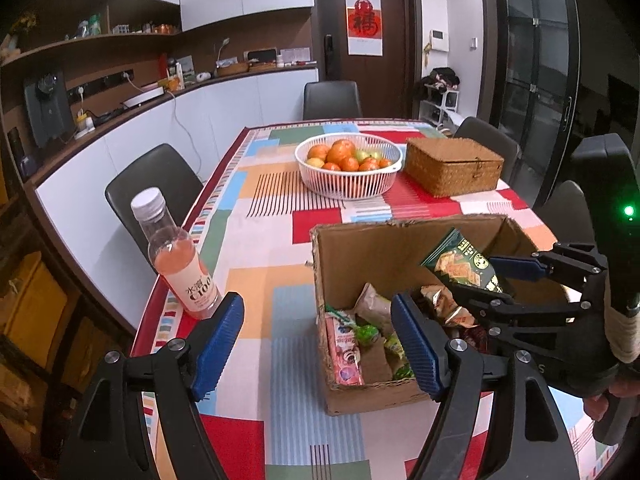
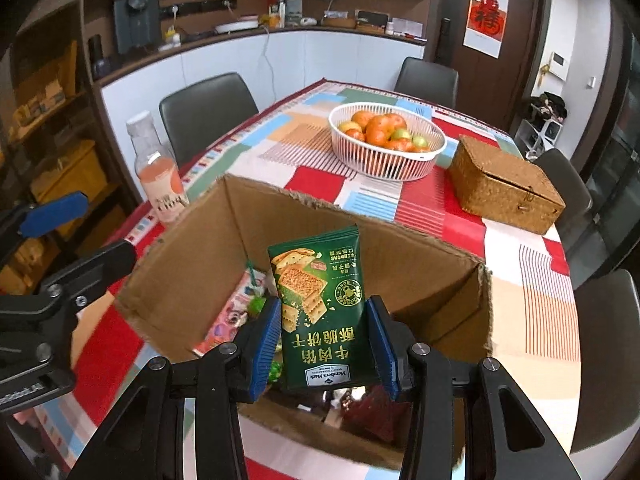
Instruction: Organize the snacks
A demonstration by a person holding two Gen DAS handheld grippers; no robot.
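Observation:
An open cardboard box [image 1: 352, 256] [image 2: 192, 280] on the patterned tablecloth holds several snack packets [image 1: 360, 340]. My right gripper [image 2: 326, 344] [image 1: 486, 276] is shut on a green cracker packet [image 2: 320, 312] [image 1: 460, 264] and holds it upright over the box opening. My left gripper [image 1: 320, 344] is open and empty, at the box's near left side, its right finger over the box's near edge. A pink drink bottle [image 1: 180, 264] [image 2: 158, 172] stands left of the box near the table's edge.
A white basket of oranges and green fruit [image 1: 347, 168] [image 2: 386, 144] and a closed wicker box [image 1: 454, 164] [image 2: 504, 184] stand behind the cardboard box. Dark chairs [image 1: 152, 188] surround the table. A counter with appliances runs along the left wall.

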